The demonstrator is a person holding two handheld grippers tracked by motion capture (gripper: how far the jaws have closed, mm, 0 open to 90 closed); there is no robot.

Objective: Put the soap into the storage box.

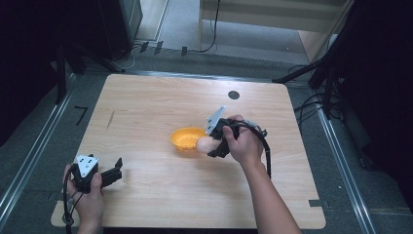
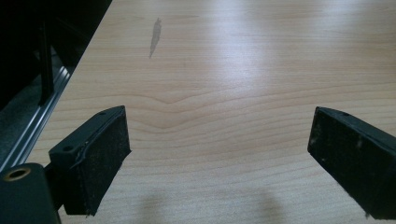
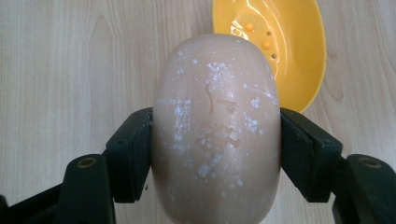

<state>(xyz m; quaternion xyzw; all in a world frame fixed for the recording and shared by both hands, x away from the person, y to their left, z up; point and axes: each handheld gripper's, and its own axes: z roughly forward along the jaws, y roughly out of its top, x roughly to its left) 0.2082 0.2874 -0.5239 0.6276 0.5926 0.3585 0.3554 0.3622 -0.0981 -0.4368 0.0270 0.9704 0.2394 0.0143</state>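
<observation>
One right hand-held gripper, jaws clamped on a peach soap bar at frame centre, holds it just beside the yellow dish at upper right; the left hand-held gripper gapes empty.

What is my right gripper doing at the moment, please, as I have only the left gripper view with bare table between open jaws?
Observer: The right gripper is shut on a peach-coloured bar of soap, one jaw on each side.
Operator: Thank you. Is anything near it?
Observer: Yes, a yellow soap dish sits mid-table, and the soap is held at its right edge in the high view.
Operator: Is the dish empty?
Observer: In the right gripper view, what shows of its inside holds only small bumps and drain holes; the soap hides part of it.
</observation>
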